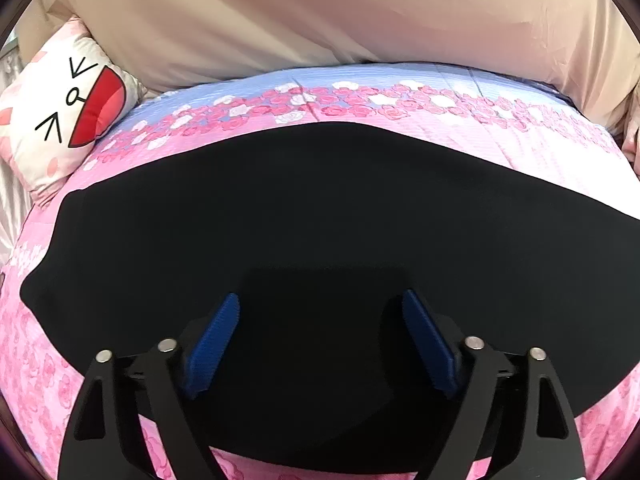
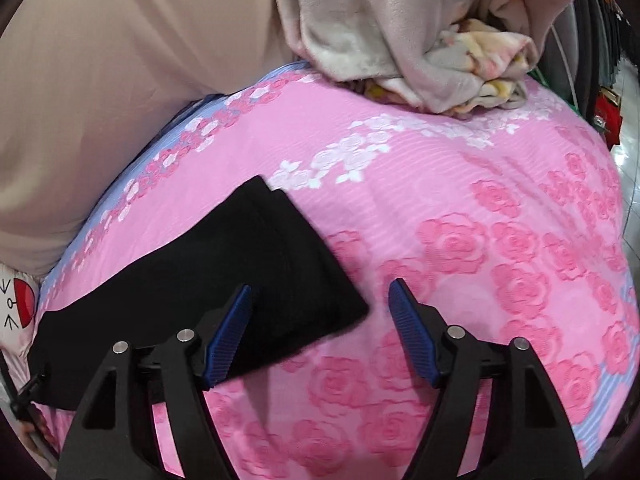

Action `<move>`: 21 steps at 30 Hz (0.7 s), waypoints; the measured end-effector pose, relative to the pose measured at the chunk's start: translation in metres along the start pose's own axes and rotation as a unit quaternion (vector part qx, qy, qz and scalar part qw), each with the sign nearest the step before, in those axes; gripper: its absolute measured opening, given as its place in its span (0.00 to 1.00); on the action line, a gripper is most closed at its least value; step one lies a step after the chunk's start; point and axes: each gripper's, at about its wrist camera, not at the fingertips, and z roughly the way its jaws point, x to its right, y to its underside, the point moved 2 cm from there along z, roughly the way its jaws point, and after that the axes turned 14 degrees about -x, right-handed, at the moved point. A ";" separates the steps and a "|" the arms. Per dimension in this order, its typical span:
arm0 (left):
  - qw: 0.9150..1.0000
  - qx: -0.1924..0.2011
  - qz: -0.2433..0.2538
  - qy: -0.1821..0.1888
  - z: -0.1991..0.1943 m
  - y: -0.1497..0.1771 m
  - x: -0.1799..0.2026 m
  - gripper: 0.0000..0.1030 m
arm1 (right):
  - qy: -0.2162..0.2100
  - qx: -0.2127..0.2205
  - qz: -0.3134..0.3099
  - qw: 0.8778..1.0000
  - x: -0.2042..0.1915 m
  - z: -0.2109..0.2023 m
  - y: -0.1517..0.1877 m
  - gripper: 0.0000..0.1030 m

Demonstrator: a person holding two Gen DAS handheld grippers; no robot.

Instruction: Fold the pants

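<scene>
Bedding item: pink bedspread (image 1: 500, 148) printed with roses, a pale blue band of pink and white flowers along its far side, covering the bed under both tools. Beyond it, a beige fabric backing (image 1: 320, 12). Pants (image 1: 280, 208): black, matte, smooth, laid flat across the bedspread as a long folded band with a clean straight far edge; no creases legible in the dark cloth. Left tool (image 1: 320, 344): jaws wide, blue ribbed pads (image 1: 214, 346) poised over the middle of the pants, cloth seen between them, pads not pressing on it as far as can be told. Right tool (image 2: 320, 334): jaws wide, nothing gripped; its left-hand pad lies over the squared end of the pants, its right-hand pad over bare bedspread, so the end corner of the pants sits between the pads. Layered edges show at that end, a hem or waistband seam running parallel to the cut edge. Ahead and to the left of the left tool: a white cushion (image 1: 60, 116) with a cartoon face and red mouth. Ahead and to the right of the right tool: a heap of cream and floral blankets (image 2: 432, 40) at the far edge of the bed.
</scene>
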 end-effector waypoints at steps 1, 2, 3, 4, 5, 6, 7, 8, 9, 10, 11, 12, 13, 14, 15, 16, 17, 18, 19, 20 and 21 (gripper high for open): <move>1.000 0.000 -0.003 0.002 0.001 0.001 -0.001 0.84 | 0.012 -0.002 -0.009 1.000 -0.006 0.001 0.001 0.67; 1.000 -0.001 -0.005 0.007 0.001 0.000 -0.002 0.84 | 0.036 -0.005 -0.020 0.999 -0.014 0.005 0.001 0.58; 1.000 -0.003 -0.008 0.013 0.002 0.000 -0.004 0.84 | 0.045 -0.006 -0.021 0.999 -0.016 0.005 0.002 0.54; 1.000 -0.005 -0.009 0.015 0.003 -0.001 -0.004 0.85 | 0.038 -0.007 -0.014 0.999 -0.017 0.006 0.002 0.44; 1.000 -0.005 -0.010 0.016 0.003 -0.001 -0.004 0.86 | 0.022 -0.011 -0.004 1.000 -0.017 0.007 0.002 0.29; 1.000 -0.006 -0.010 0.015 0.003 -0.002 -0.004 0.88 | 0.003 -0.014 0.010 1.000 -0.016 0.008 0.002 0.25; 1.000 -0.008 -0.012 0.016 0.004 -0.002 -0.004 0.89 | -0.001 -0.014 0.018 1.000 -0.014 0.008 0.003 0.21; 1.000 -0.008 -0.014 0.020 0.004 -0.002 -0.005 0.89 | -0.001 -0.011 0.024 1.000 -0.016 0.008 0.003 0.19; 1.000 -0.008 -0.014 0.021 0.005 -0.002 -0.005 0.89 | -0.001 -0.007 0.028 1.000 -0.018 0.008 0.003 0.18; 1.000 -0.008 -0.015 0.022 0.005 -0.002 -0.005 0.89 | 0.000 -0.003 0.031 1.000 -0.020 0.007 0.003 0.17; 1.000 -0.008 -0.015 0.022 0.004 -0.002 -0.005 0.89 | -0.004 0.005 0.035 0.999 -0.024 0.004 0.004 0.17; 1.000 -0.008 -0.015 0.022 0.004 -0.002 -0.005 0.89 | -0.008 0.013 0.036 0.999 -0.028 0.001 0.003 0.17; 1.000 -0.007 -0.015 0.023 0.004 -0.002 -0.006 0.89 | -0.013 0.024 0.034 0.999 -0.037 -0.005 0.003 0.16; 1.000 -0.007 -0.016 0.024 0.003 -0.002 -0.006 0.89 | -0.018 0.032 0.028 0.999 -0.046 -0.010 0.002 0.16; 1.000 -0.005 -0.017 0.026 0.002 -0.002 -0.006 0.89 | -0.024 0.041 0.015 0.999 -0.060 -0.017 0.001 0.16; 0.999 -0.003 -0.018 0.029 0.001 -0.002 -0.007 0.89 | -0.028 0.045 0.006 0.999 -0.072 -0.022 0.000 0.16; 0.999 -0.001 -0.019 0.034 0.000 -0.002 -0.009 0.89 | -0.036 0.052 -0.013 0.998 -0.093 -0.028 -0.002 0.16; 0.999 0.002 -0.020 0.041 -0.002 -0.001 -0.012 0.89 | -0.043 0.057 -0.031 0.997 -0.114 -0.033 -0.003 0.16; 0.999 0.003 -0.022 0.043 -0.003 -0.001 -0.014 0.89 | -0.049 0.059 -0.047 0.996 -0.131 -0.036 -0.004 0.16; 0.999 0.006 -0.025 0.044 -0.005 0.000 -0.017 0.89 | -0.058 0.062 -0.070 0.994 -0.158 -0.039 -0.004 0.16; 0.998 0.011 -0.028 0.046 -0.009 0.001 -0.023 0.89 | -0.068 0.063 -0.091 0.992 -0.182 -0.041 -0.004 0.16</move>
